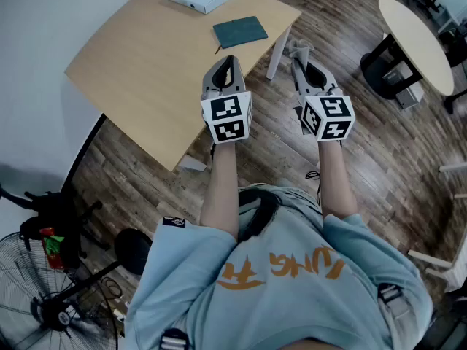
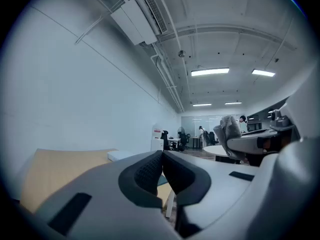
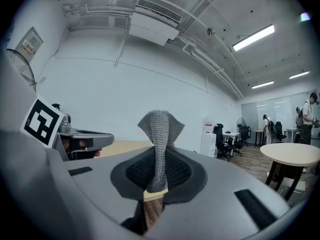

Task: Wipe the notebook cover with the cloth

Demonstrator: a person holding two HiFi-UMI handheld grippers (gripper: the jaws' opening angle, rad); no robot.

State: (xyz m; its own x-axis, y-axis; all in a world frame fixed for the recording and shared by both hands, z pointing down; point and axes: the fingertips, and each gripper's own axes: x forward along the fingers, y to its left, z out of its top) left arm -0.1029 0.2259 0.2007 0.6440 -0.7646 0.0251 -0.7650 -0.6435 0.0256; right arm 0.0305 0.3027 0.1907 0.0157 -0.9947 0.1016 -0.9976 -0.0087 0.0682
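My right gripper point(image 3: 160, 176) pinches the grey cloth point(image 3: 159, 129) and my left gripper point(image 2: 162, 173) is closed on nothing, so I should lower the cloth flat onto the dark notebook point(image 1: 240, 31) (on the table point(image 1: 139, 64), well apart) and press gently.

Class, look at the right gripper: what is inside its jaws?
The right gripper is shut on a grey knitted cloth; its bunched end sticks out past the jaws. How much cloth lies deeper inside is covered by the jaws.
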